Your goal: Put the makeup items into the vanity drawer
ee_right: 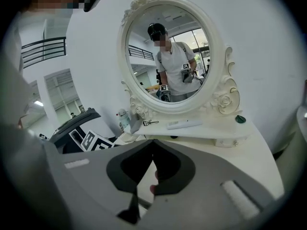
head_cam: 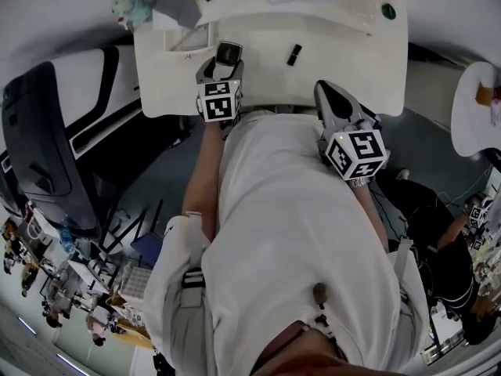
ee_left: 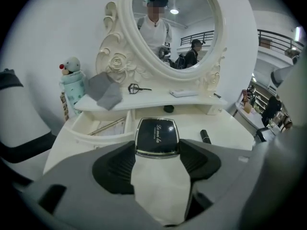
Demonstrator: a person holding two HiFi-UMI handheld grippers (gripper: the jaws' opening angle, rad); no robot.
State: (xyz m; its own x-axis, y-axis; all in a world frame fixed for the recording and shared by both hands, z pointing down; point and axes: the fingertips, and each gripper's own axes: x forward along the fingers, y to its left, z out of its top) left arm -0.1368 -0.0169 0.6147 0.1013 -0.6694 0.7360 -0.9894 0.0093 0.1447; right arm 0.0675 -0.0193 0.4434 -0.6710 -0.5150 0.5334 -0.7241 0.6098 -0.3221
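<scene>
The white vanity table point(head_cam: 344, 61) fills the top of the head view. Its drawer point(ee_left: 84, 127) stands open, middle left in the left gripper view. The left gripper point(ee_left: 157, 150) pinches a black compact point(ee_left: 156, 135) — frame center. The right gripper point(ee_right: 152, 145) has its jaws pressed together. 1 black lipstick point(head_cam: 293, 54) lies on the tabletop.

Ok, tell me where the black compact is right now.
The compact is clamped in the left gripper, centre of the left gripper view, over the vanity top, between the open drawer on its left and a lipstick on its right.
</scene>
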